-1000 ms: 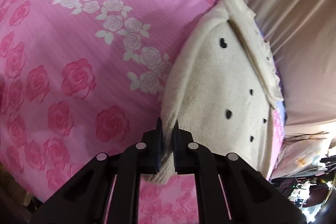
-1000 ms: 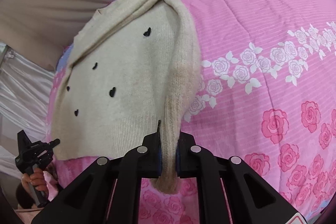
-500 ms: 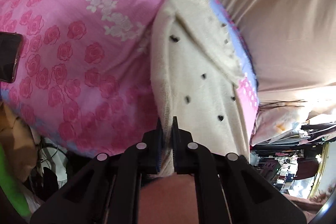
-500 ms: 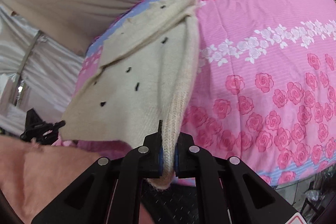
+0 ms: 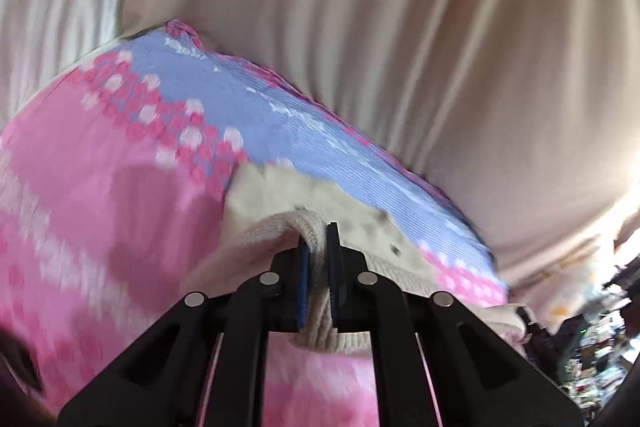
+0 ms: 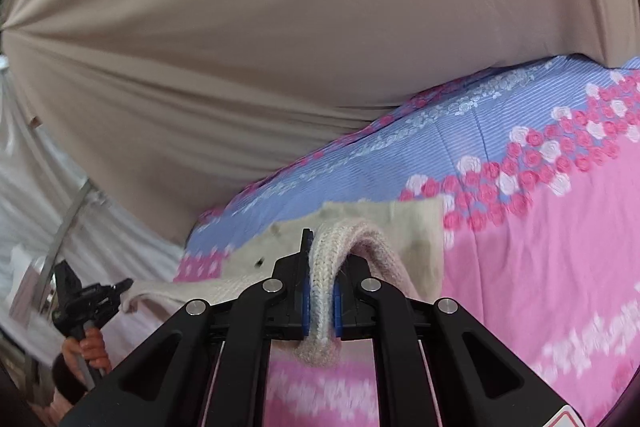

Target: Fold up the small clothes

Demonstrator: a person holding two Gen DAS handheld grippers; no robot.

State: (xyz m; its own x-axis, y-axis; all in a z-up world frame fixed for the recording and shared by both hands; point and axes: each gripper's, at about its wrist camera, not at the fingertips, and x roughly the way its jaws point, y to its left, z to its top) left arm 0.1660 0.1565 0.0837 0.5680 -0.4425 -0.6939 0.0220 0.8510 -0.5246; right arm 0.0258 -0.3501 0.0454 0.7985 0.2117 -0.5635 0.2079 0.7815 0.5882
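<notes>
Curtain behind bedspread; grippers clamp sweater (cream knit).

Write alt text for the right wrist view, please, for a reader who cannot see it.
The right hand-held gripper is shut on the knitted edge of a cream sweater, above a pink rose-patterned bedsheet. A beige curtain hangs behind.

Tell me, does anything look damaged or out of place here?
Nothing stands out. The cream knitted sweater with dark hearts is intact on the pink rose-print bedsheet, its edge clamped by both left gripper and right gripper.
</notes>
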